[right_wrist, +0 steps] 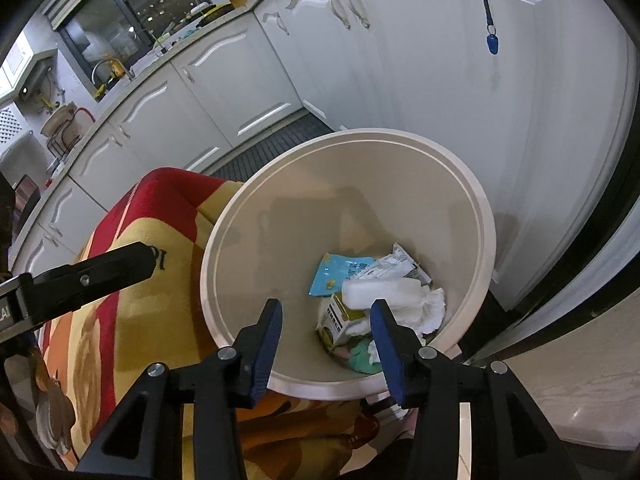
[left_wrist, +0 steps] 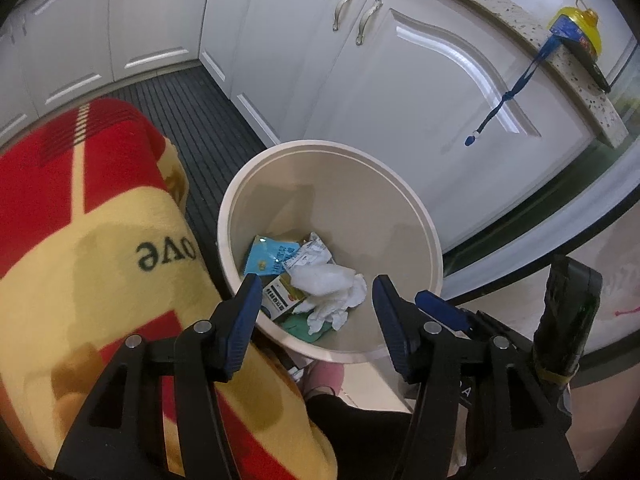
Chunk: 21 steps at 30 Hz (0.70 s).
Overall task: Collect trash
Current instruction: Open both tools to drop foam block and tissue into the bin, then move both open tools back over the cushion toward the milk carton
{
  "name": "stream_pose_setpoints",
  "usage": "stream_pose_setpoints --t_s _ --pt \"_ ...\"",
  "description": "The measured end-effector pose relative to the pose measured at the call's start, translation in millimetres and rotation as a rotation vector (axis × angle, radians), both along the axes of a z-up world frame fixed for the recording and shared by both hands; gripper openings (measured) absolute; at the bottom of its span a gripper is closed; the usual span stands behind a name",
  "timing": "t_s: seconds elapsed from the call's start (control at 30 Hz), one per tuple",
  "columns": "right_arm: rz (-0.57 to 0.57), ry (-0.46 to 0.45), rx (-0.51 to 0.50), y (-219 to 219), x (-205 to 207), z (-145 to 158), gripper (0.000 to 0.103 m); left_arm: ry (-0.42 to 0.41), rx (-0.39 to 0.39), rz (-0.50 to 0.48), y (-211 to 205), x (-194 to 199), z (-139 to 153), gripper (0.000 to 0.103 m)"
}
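Left gripper (left_wrist: 316,312): jaws apart, empty, above the bin (left_wrist: 434,240).
Right gripper (right_wrist: 326,334): same.
Trash (left_wrist: 320,280): heaped on the bin floor, below and ahead of both.
Advice: confirm nothing clings to either pad before lifting clear of the rim.

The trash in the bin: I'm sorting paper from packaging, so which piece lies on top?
The crumpled white tissue lies on top, covering parts of the blue packet and the small yellow-green carton.

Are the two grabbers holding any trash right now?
No, nothing is held. The left gripper and the right gripper both hang open above the bin. The crumpled tissue and wrappers lie at its bottom.
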State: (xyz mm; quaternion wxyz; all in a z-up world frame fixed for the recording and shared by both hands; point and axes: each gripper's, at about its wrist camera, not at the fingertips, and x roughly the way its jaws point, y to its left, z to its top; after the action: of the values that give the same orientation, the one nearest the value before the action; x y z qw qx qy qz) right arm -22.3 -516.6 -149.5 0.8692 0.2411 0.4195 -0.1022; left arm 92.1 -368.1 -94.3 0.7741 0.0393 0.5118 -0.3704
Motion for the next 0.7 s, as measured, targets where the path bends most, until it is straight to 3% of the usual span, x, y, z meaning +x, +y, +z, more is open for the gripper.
stream_pose_setpoints --t_s 0.37,0.7 --pt "0.021 -0.031 -0.006 16 -7 17 0.044 -0.067 0.025 0.019 25 -20 18 0.056" --pt "0.066 -0.052 -0.017 44 -7 32 0.046 -0.070 0.042 0.045 64 -31 24 0.057"
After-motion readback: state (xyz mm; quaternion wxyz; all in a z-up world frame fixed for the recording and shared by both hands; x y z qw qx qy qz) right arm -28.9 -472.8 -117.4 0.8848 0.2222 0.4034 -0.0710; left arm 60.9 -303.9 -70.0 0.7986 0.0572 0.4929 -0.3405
